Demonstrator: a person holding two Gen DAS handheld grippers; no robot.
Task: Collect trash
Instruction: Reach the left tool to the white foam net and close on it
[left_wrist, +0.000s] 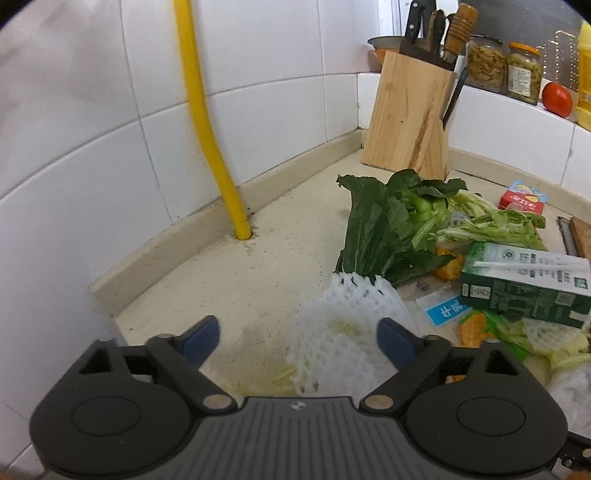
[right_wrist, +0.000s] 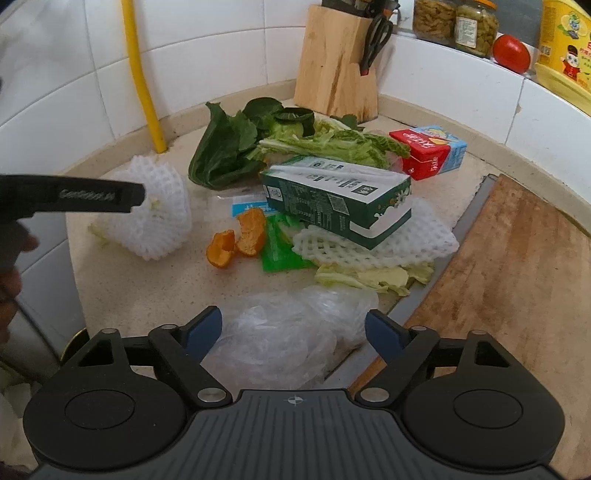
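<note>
Lying on the beige counter (right_wrist: 122, 280), a white foam net sleeve (left_wrist: 343, 325) is sitting between the wide-standing jaws of the left gripper (left_wrist: 299, 338), pads not pressing. A crumpled clear plastic bag (right_wrist: 291, 332) is lying between the right gripper's (right_wrist: 293, 332) 2 wide jaws, ungripped. A green carton (right_wrist: 336, 201) is resting behind, near leafy greens (right_wrist: 229, 147).

Materials on the kitchen counter

Glossy white wall tiles (left_wrist: 92, 155); speckled matt stone counter (left_wrist: 258, 266); soft foam net (right_wrist: 155, 214); bare wooden knife block (right_wrist: 332, 74) at one o'clock.
</note>
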